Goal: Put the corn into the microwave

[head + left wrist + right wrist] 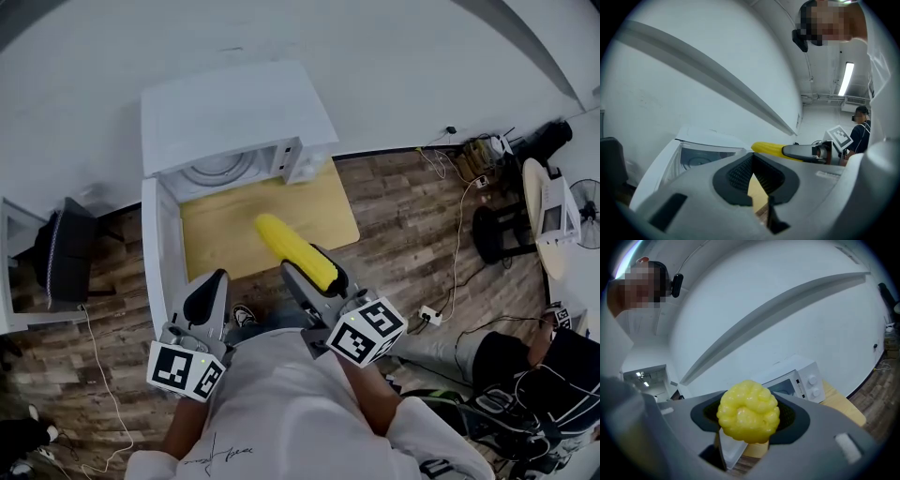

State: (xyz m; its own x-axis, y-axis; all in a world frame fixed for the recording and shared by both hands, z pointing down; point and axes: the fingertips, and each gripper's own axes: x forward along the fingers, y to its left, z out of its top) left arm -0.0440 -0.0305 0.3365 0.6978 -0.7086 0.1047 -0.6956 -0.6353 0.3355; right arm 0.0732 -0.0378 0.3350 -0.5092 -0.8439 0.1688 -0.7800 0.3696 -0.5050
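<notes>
A yellow corn cob [293, 249] sticks forward out of my right gripper [319, 274], which is shut on its near end, above the front edge of the wooden table [323, 208]. In the right gripper view the corn's tip [748, 411] fills the space between the jaws. The white microwave [234, 117] stands at the back of the table, its door [159, 248] swung open to the left and the glass turntable [220, 171] showing inside. My left gripper [207, 298] hangs near the open door's front end, shut and holding nothing. The left gripper view shows the microwave [701, 152] and the corn [768, 148].
A black chair [66, 253] stands left of the door. Cables and a power strip [429, 314] lie on the wood floor to the right. A seated person [525, 366] is at the lower right, with a round table [548, 220] and a fan behind.
</notes>
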